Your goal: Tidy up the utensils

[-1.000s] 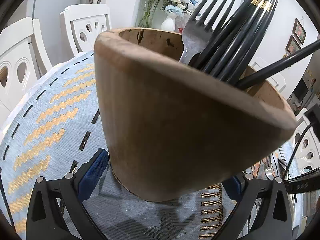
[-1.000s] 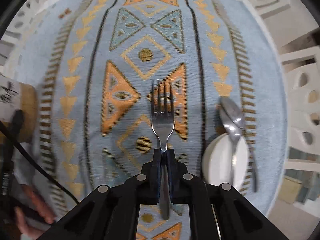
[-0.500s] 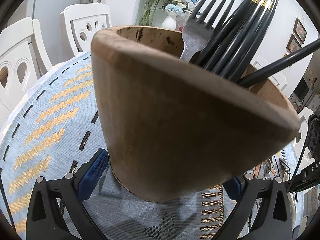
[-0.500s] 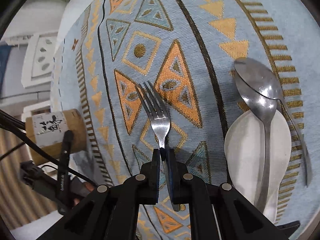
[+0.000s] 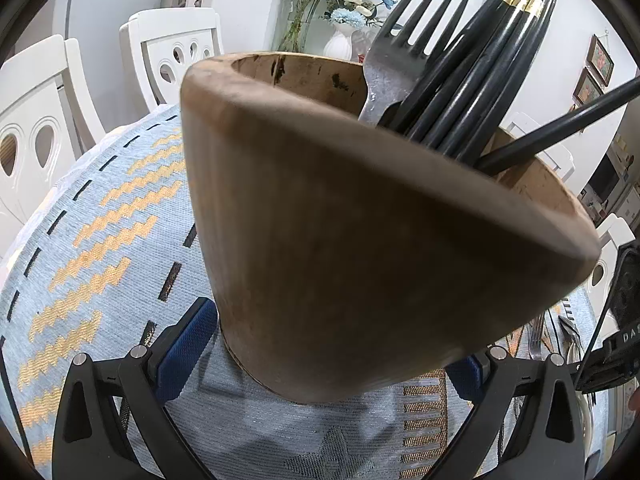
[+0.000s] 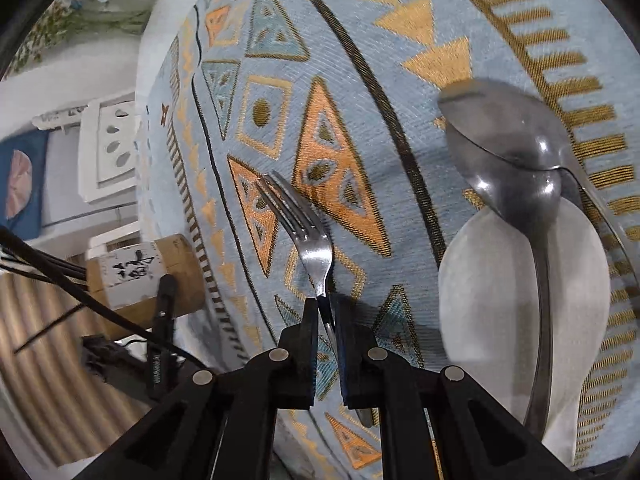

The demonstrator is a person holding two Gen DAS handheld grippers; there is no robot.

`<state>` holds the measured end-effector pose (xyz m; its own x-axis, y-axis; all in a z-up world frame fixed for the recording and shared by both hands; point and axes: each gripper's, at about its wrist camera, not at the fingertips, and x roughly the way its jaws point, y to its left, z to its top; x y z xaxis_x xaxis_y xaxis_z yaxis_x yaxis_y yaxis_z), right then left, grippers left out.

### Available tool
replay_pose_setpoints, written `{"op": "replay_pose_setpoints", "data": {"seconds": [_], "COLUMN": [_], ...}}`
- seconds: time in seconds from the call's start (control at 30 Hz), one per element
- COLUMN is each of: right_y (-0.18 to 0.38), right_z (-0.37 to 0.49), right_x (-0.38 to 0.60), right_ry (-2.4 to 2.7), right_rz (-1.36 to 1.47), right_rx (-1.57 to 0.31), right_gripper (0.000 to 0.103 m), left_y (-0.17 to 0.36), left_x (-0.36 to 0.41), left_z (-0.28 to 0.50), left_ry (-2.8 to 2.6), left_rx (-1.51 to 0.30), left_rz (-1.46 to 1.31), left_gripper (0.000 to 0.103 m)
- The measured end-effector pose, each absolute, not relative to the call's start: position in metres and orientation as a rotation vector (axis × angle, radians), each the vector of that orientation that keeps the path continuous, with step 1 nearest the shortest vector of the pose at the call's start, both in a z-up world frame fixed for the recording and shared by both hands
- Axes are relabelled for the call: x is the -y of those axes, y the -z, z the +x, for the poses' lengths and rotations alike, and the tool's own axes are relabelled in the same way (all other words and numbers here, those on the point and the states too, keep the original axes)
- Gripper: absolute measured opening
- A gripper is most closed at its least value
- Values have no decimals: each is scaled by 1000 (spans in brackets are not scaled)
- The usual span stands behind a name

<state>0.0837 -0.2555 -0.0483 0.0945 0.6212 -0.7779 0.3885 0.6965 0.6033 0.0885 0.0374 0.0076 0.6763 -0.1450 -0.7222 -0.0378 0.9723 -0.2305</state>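
A: Left wrist view first. Where is the holder?

B: The wooden holder stands on the tabletop between the fingers of the left gripper. The blue pads sit at either side of its base; whether they press on it I cannot tell.

A: What's inside?

B: A grey fork, tines up, and a bunch of black chopsticks leaning right. One more black stick slants out low to the right.

A: Any change from a second ago?

B: The holder and its contents sit as before. The other gripper's black body at the right edge has come further into view.

A: Now the right wrist view.

B: The right gripper is clamped on the handle of a steel fork, the fingers nearly together. The tines point up and left, clear of the patterned cloth.

A: Other utensils?

B: Two spoons lie at the right, overlapping, partly across a white napkin. The holder shows at the left edge, lying sideways in this tilted view.

A: And compared with earlier?

B: The fork pointed straight up the frame then; now it angles left, the spoons loom larger, and the holder has come into plainer view.
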Motion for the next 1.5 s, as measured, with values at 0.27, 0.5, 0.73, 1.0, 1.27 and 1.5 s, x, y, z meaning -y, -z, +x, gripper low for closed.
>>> {"op": "replay_pose_setpoints", "data": {"seconds": [0.27,0.5,0.73,1.0,1.27,1.5], "right_y": [-1,-19,-55,-78,-29,-21], "right_z": [91,96,91,100,125,136], "right_x": [183,170,191,198,172,162], "right_ry": [-20,-39,-194,-187,-248,-266], "right_rz": [268,236,386,372,262,219], "right_rx": [-1491,-1399,-1249,-1157,-1337,-1318], "right_gripper": [6,5,3,4,6,6], "left_y": [-7,-7,-7,-7,-7,-7], "left_x": [-40,-41,-41,-41,-44,-44], "left_z": [88,88,87,86,85,85], "left_ry": [61,61,60,62,65,62], "left_rx": [-827,-827,-824,-824,-826,-825], "left_rz": [-235,-235,-233,-236,-239,-236], "left_gripper": [102,102,102,102,102,102]}}
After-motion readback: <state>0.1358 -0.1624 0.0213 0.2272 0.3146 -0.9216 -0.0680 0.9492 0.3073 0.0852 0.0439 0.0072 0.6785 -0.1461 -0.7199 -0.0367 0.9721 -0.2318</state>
